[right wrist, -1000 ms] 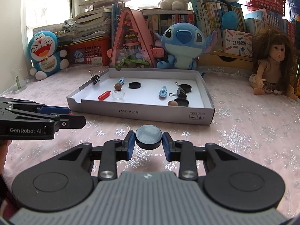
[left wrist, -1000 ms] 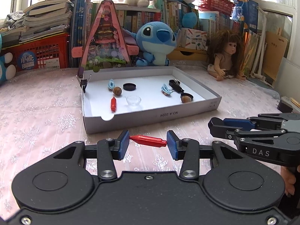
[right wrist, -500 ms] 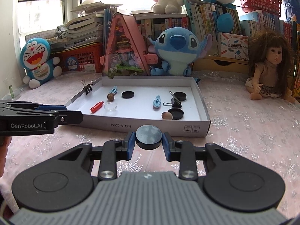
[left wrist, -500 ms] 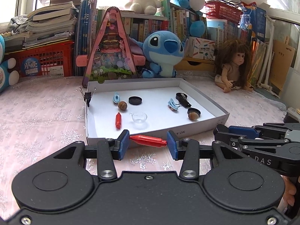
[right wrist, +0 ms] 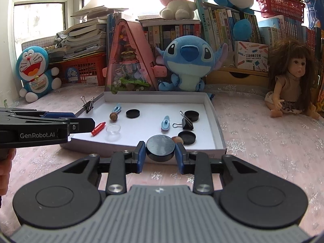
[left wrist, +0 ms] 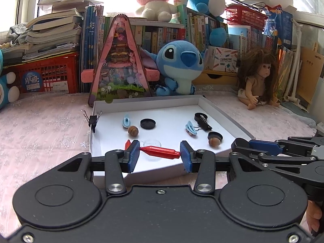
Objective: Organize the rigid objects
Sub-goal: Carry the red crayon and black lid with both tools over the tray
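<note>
Left gripper (left wrist: 160,154) clamped endwise on glossy red peg (left wrist: 160,152) (tapered tips), right gripper (right wrist: 160,152) pinching matte black disc (right wrist: 160,147), both at the near edge of white tray (right wrist: 210,103).

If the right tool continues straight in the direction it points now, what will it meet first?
Probably the near wall of the white box, just ahead of the black disc held by the right tool. If it clears the wall, the brown ball comes next; depth is unclear.
</note>
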A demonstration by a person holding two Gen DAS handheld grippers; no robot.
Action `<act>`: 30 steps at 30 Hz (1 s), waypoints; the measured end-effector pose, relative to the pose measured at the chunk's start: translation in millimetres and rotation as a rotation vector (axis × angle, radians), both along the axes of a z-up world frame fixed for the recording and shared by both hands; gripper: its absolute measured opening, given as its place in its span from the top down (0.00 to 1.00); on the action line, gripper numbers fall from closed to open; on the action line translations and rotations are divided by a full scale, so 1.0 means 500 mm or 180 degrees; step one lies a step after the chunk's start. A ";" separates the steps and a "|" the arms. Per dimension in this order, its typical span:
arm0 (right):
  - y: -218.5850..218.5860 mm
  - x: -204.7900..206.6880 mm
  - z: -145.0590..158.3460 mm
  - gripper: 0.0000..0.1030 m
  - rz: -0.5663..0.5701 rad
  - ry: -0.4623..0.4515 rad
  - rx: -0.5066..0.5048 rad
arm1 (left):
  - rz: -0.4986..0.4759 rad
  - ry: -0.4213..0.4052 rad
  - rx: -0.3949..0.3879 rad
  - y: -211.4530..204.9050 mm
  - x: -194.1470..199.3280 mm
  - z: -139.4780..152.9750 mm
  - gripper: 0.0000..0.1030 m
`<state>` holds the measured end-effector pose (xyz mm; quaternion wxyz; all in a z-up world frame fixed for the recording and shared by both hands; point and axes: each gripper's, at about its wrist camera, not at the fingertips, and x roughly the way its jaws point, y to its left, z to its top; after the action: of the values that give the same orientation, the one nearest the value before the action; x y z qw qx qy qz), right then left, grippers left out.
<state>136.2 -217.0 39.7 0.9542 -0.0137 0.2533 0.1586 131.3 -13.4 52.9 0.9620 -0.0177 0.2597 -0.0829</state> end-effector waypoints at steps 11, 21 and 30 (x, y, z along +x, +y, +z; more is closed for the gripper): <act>0.003 0.028 0.004 0.64 -0.0038 -0.0017 -0.0049 | 0.0031 0.0010 -0.0046 0.009 0.035 -0.002 0.60; 0.005 0.036 0.002 0.64 -0.0049 -0.0021 -0.0053 | 0.0074 0.0030 -0.0016 0.011 0.051 -0.019 0.60; 0.015 0.056 0.002 0.64 -0.0026 -0.0006 -0.0052 | 0.0067 0.0070 -0.0014 0.010 0.072 -0.024 0.60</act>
<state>164.1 -209.3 40.8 0.9550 -0.0205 0.2537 0.1525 167.4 -8.3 41.0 0.9598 -0.0234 0.2698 -0.0731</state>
